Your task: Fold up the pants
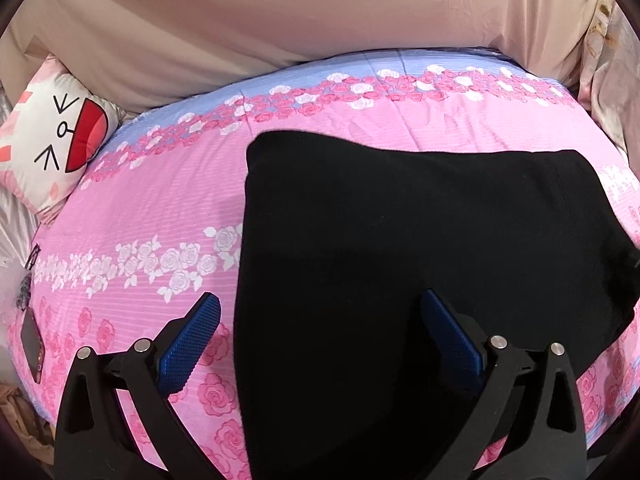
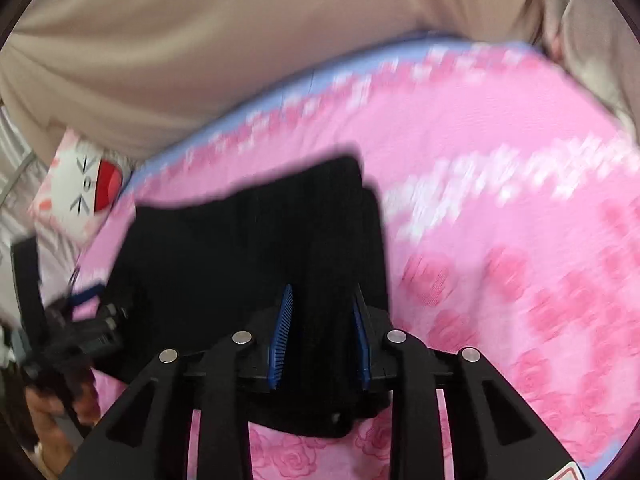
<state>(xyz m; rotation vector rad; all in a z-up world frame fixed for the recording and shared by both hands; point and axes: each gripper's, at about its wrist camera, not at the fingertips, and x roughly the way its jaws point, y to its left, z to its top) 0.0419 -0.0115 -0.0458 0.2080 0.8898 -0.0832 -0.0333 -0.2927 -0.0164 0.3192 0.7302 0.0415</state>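
Note:
The black pants (image 1: 420, 248) lie folded in a thick block on the pink floral bedspread (image 1: 152, 200). My left gripper (image 1: 320, 312) is open above the block's near left edge, one blue pad (image 1: 192, 344) over the bedspread, the other over the cloth. In the right wrist view, which is blurred by motion, my right gripper (image 2: 322, 304) has its jaws closed on a thick fold of the pants (image 2: 248, 240) at their near right edge. The left gripper (image 2: 80, 320) also shows at the far left of that view.
A white cartoon-face cushion (image 1: 52, 136) lies at the bed's far left corner. A beige sheet (image 1: 280, 20) covers the back. A dark phone (image 1: 32, 344) lies at the bed's left edge. The bedspread's right side (image 2: 520, 240) is pink with roses.

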